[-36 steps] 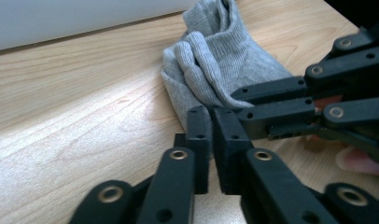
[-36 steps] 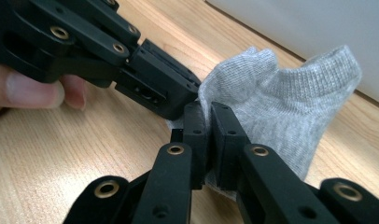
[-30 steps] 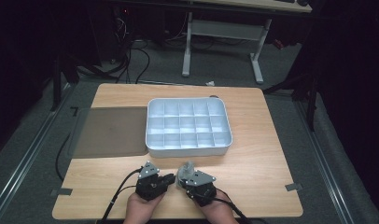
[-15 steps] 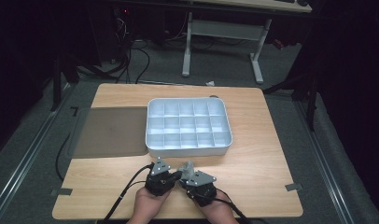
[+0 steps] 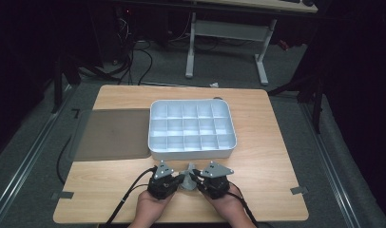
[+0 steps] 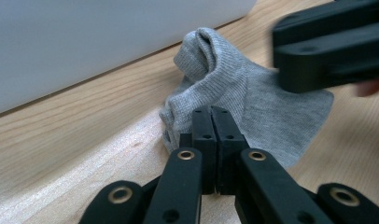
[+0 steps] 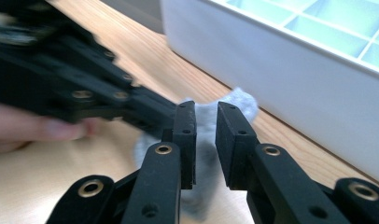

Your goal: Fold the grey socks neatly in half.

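Grey knit sock (image 6: 253,102), small, lies crumpled on the wood table (image 5: 267,161) at the near edge, just in front of the tray, between the two grippers; soft, light, floppy, no stiffness at all, so it'll sag and drape from whatever point is pinched; ribbed knit looks grippy, not slippery, nothing fragile about it.

Left gripper (image 6: 211,116): jaws fully together, pads meeting at the sock's near edge; prob. pinching a thin bit of fabric, but the fold itself is hidden behind the jaws, so can't confirm a hold. Right gripper (image 7: 206,121): jaws have just been opening, now a narrow gap, sock seen through the gap but pads not pressing on it; so no grip there.

Where to grab, imo: the cuff, which stands up as a raised hump toward the tray in the left gripper view; a thick fold gives more to bite than a single layer flat on wood; two pinches well apart at opposite ends would keep it from bunching.

Farther: white tray (image 5: 191,152) w/ many compartments, all empty as far as visible; dark mat (image 5: 110,135) touching its left side.
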A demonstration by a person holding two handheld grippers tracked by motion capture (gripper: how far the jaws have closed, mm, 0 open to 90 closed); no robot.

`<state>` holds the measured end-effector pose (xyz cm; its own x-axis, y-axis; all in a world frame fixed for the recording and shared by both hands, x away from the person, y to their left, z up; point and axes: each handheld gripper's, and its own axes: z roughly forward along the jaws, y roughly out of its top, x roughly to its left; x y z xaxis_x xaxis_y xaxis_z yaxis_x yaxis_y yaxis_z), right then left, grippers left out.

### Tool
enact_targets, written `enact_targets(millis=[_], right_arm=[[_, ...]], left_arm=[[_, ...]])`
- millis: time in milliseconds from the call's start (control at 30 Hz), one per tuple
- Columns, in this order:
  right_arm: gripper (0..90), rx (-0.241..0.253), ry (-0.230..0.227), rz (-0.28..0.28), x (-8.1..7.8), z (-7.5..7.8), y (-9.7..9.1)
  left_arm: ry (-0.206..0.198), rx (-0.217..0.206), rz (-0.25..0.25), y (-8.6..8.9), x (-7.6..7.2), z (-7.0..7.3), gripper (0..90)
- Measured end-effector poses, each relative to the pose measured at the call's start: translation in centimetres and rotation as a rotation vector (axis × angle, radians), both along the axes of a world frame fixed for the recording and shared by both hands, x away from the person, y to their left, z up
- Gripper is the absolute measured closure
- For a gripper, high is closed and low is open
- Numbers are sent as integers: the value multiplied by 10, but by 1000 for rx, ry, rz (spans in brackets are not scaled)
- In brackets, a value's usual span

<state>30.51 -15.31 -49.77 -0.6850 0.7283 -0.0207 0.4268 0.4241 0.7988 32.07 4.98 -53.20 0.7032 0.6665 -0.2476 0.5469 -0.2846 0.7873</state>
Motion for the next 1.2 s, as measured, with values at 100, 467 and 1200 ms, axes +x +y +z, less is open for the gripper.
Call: enact_targets(millis=[100,467,1200], right_arm=[[784,-63,17,-8,6,-15,2],[777,-65,32,-2,4,-30,-7],[766,-33,41,-12,-1,-31,-11]], left_arm=[[-9,12,-6,0,0,0,886],[-34,28,-2,0,-4,-1,886],[-52,75,-38,-18,-18,1,865]])
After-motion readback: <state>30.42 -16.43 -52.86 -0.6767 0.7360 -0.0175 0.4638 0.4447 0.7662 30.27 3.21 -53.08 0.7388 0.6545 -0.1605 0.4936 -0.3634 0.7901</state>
